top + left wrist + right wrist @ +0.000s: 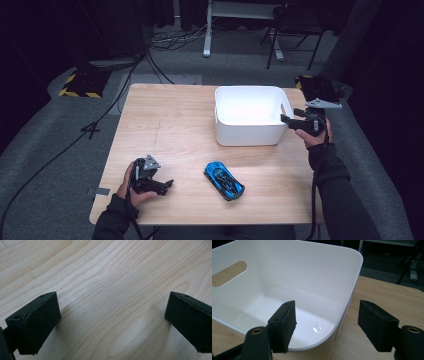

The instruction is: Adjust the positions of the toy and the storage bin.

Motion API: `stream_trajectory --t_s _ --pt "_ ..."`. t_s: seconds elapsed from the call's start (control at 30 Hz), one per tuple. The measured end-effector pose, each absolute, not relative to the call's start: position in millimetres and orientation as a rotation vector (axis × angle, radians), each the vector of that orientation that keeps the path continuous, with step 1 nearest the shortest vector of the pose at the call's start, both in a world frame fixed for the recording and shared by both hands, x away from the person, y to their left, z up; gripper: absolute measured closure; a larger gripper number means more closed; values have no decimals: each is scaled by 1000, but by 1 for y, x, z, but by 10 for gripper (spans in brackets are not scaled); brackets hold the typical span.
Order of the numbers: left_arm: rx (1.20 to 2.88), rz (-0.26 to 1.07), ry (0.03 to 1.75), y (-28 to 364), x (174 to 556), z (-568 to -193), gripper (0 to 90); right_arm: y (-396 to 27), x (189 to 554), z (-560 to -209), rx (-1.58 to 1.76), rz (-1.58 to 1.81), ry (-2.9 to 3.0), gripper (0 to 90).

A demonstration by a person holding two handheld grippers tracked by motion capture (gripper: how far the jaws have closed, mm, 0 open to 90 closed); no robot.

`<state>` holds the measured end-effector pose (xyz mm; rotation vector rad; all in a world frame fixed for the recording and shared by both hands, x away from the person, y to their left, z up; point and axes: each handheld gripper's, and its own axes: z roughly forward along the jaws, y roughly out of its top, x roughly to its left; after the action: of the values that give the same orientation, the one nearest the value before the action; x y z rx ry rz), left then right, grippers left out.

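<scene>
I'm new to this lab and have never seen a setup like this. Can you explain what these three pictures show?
There is no robot here. A person sits at a wooden table and holds a two-jaw tool in each hand. The wide picture comes from a fixed camera above, looking down on the table. The other two come from small cameras riding on the tools, looking out between their black jaws.

On the table lie a blue toy car and a white bin. The left hand-held gripper is open over bare wood near the table's front edge and holds nothing. The right hand-held gripper is at the bin's edge, with the rim between its jaws. One jaw is inside and one outside, and neither pad is visibly pressing on the rim.
</scene>
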<state>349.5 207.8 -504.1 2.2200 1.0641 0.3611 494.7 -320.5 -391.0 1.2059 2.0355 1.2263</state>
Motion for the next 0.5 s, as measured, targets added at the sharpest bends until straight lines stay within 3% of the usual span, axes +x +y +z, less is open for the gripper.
stream_trajectory --t_s 0.13,0.23,0.5 --pt "2220 361 1064 208 349 -504 3 -320 498 -394 1222 1263 2061 335" --pt "2220 362 1064 208 349 -504 3 -313 497 -396 1219 1228 2098 290" --pt "2218 363 1064 208 349 -504 3 -307 485 -395 1215 1214 2101 279"
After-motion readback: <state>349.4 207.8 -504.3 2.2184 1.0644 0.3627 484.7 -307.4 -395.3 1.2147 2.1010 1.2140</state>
